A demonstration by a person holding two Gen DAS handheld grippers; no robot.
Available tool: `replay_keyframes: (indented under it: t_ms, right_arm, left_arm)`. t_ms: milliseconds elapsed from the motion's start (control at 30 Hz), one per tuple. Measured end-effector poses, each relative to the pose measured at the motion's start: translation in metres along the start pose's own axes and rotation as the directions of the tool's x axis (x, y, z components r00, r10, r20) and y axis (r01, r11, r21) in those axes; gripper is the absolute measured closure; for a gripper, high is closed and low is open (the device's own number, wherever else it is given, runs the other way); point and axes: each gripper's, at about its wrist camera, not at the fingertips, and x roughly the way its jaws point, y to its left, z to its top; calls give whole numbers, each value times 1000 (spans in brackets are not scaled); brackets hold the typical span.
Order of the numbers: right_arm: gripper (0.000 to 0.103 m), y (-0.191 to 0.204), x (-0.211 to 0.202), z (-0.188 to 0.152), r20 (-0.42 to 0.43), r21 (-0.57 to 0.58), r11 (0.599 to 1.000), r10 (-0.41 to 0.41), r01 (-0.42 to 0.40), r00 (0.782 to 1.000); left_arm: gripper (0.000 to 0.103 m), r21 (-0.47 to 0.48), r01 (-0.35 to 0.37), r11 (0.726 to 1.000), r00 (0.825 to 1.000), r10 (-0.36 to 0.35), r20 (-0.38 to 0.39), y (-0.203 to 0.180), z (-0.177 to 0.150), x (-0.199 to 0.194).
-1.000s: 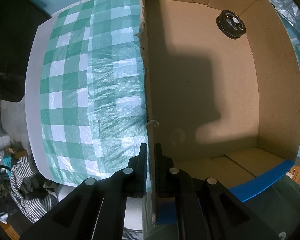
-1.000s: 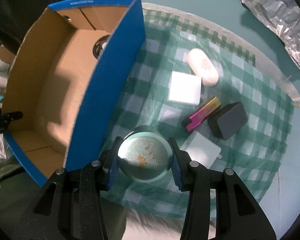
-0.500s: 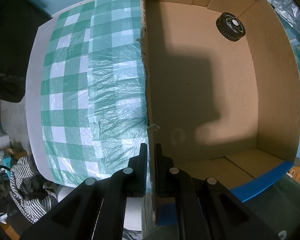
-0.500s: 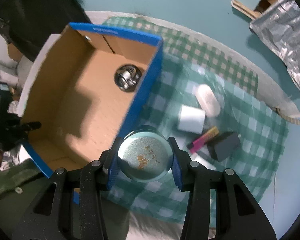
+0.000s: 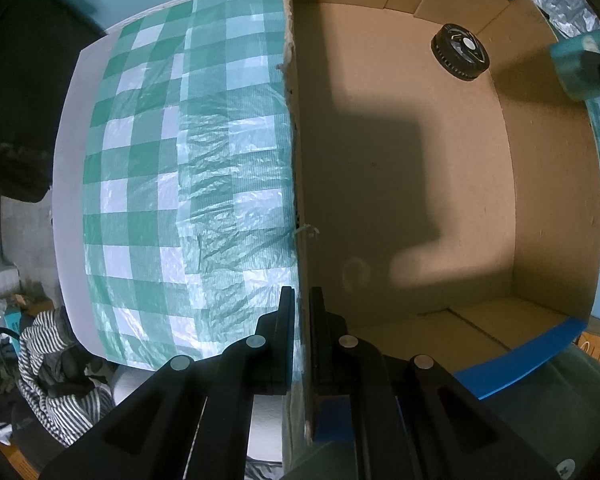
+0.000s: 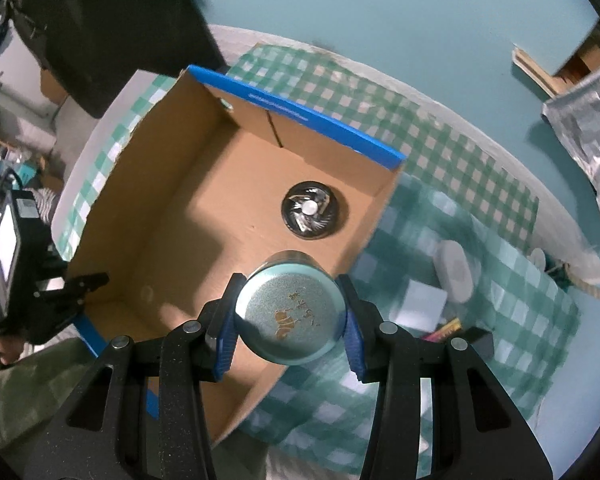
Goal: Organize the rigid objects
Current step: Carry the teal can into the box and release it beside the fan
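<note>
The right gripper has carried the round teal tin from over the green checked cloth to a spot above the cardboard box. 1 second ago the tin hung over the cloth beside the box's blue wall; now it hangs over the near corner of the box, with part of it over the box floor. Its jaws pinch the tin from both sides, and that grip has not changed. The left gripper has stayed put, its jaws pressed together on the box's side wall, so the box is held steady. In the left wrist view a teal and dark shape, which looks like part of the right gripper, has come in at the top right edge, where nothing showed before. 1 thing, a black round wheel-like part, already lies on the box floor near the far corner. The other things, a white oval case, a white square block, a pink and yellow stick and a dark block, wait on the cloth, blurred. I think the tin is almost ready to go down into the box, and it should land away from the wheel part.
</note>
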Motion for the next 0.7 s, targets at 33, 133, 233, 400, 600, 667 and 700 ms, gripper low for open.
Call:
replay_keyframes:
  t_ms: [33,133,233,400,600,667,700]
  right_arm:
    - [59,2,4,2,-6,-7,1000,1,-1,1000]
    - [59,5,16,7,-24,-19,1000,5,-6,1000]
    - [59,8,26,11,-40,-32,999,-4,3,999]
    - [59,10,39,16,-60,-50,999,-13,10,998]
    - [59,8,54,20,-86,-54,998,-30,26,996]
    - [59,6,56,21,-89,-52,998,-32,27,995]
    - [59,6,57,22,-93,-51,998,-32,28,995]
  left_arm:
    - [97,-1,0,1000,1000,0,0,0,-1,1]
    - [97,-3,1,1000,1000,-1,-1,1,-5,2]
    - [97,-1,-1,1000,1000,1,-3,2,-7,3]
    - [97,-4,-2,1000,1000,2,-7,1,-8,5]
    - [97,-6,-2,1000,1000,2,-8,0,-8,5]
    - [97,-6,-2,1000,1000,2,-10,0,-8,5]
    - [97,-5,-2,1000,1000,2,-10,0,-8,4]
